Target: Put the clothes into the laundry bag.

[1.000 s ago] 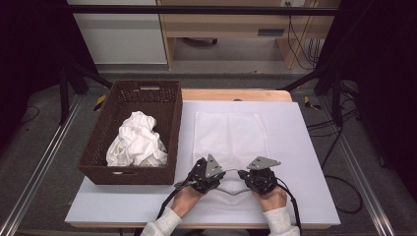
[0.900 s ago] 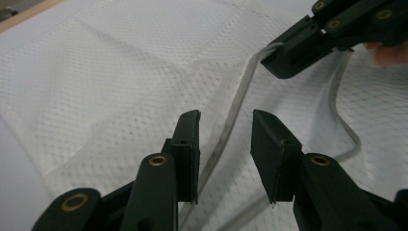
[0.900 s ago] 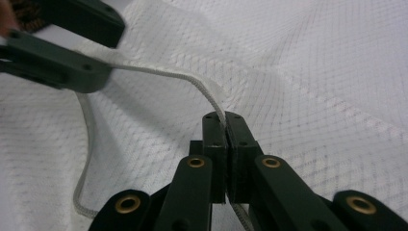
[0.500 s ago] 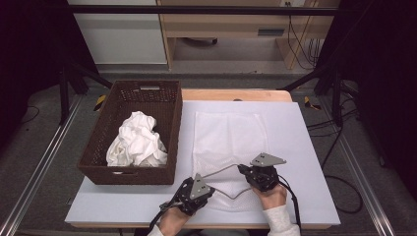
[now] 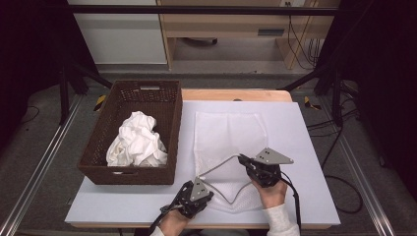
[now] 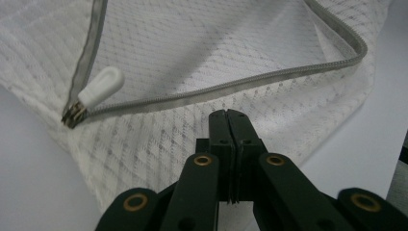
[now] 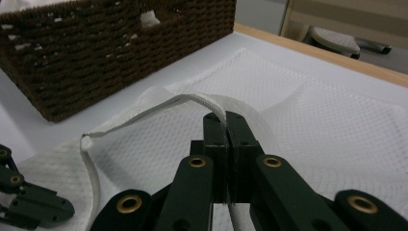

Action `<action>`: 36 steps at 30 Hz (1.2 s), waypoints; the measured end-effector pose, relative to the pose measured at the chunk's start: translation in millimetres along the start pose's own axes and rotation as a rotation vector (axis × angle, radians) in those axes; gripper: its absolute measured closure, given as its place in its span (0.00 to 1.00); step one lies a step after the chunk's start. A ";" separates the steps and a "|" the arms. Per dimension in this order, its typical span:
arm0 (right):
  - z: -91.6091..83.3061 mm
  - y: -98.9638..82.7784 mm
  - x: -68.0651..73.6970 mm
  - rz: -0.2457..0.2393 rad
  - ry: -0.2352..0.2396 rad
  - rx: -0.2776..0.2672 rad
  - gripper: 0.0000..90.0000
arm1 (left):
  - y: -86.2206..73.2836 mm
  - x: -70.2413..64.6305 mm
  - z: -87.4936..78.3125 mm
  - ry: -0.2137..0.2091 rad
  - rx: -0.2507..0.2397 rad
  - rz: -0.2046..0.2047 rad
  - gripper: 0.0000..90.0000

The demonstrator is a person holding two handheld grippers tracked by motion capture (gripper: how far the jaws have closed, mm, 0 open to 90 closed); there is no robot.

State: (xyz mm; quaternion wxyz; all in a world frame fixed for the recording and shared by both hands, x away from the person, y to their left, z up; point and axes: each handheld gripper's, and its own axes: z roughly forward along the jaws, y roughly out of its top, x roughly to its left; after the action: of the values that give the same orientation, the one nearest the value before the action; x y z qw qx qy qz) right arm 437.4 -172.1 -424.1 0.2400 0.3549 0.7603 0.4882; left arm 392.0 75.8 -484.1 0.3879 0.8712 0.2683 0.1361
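Mesh laundry bag (image 5: 227, 142): a white zippered bag is laid flat on the white table (image 5: 305, 147), at about 3 o'clock from the wicker basket; its near end is partly unzipped and lifted.
Zipper edge (image 5: 221, 166): a grey band is seen running from the right gripper at 8 o'clock down toward the left gripper, then looping back along the bag's near end.
Zipper pull (image 6: 98, 86): a white tab on a metal slider is seen in the left gripper view, at about 10 o'clock from the closed jaws and apart from them.
Left gripper (image 5: 195, 195): it is held at the bag's near left corner, at 6 o'clock on the table; the jaws have just been closing and are pressed fully together with nothing seen between them, the mesh lying beneath their tips (image 6: 228, 115).
Right gripper (image 5: 246, 161): it is raised above the bag; the jaws are clamped on the zipper edge, which is seen in the right gripper view (image 7: 225, 118) arching away from the tips toward 9 o'clock.
Wicker basket (image 5: 125, 172): a dark brown basket is set at the table's left side, at 9 o'clock from the bag, just beside it.
White cloths (image 5: 137, 140): a crumpled bundle is piled inside the basket.
Hands: each gripper is held by a hand entering from the 6 o'clock edge; a white sleeve (image 5: 281, 221) is seen on the right.
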 end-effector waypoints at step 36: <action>-2.0 -5.3 -1.3 0.015 -0.002 0.020 0.98 | 33.3 70.2 -138.3 0.220 -0.281 -0.137 0.31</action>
State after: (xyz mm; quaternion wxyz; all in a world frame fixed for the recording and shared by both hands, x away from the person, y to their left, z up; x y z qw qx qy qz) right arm 435.1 -175.7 -428.1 0.2336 0.3636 0.7623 0.4819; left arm 399.9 180.9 -365.5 0.4825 0.7679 0.3462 0.2401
